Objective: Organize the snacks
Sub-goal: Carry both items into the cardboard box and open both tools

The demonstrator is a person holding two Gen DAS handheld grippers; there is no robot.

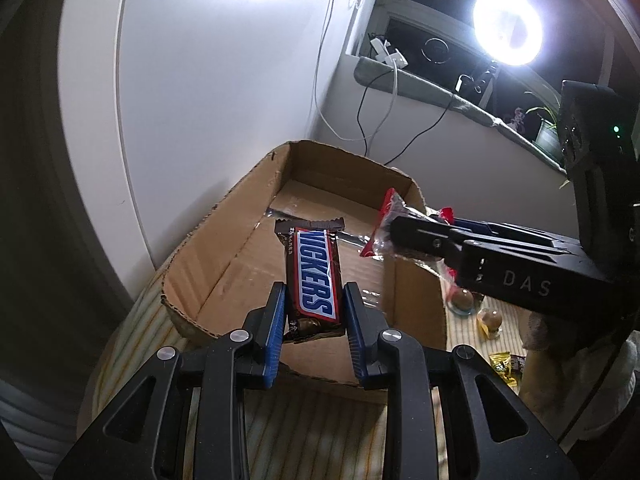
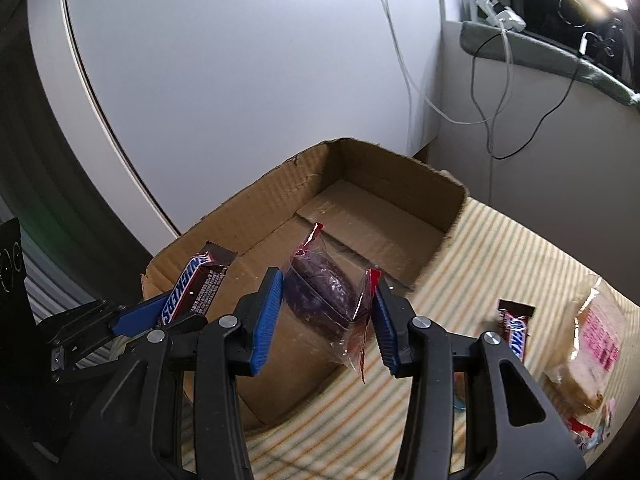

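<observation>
While both jaws grip snacks (wrapped), the cardboard box (image 1: 192, 264) sits below.

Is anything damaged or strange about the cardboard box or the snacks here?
The cardboard box has no flaps; its top rim is torn and ragged. Otherwise nothing stands out: the Snickers bar and the clear-wrapped dark snack look intact in the tongs.

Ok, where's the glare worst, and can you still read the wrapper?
Left wrist view: the lamp blows out the upper right, yet the Snickers bar in the left gripper reads sharply. Right wrist view: only a flare streak at the top right corner.
</observation>
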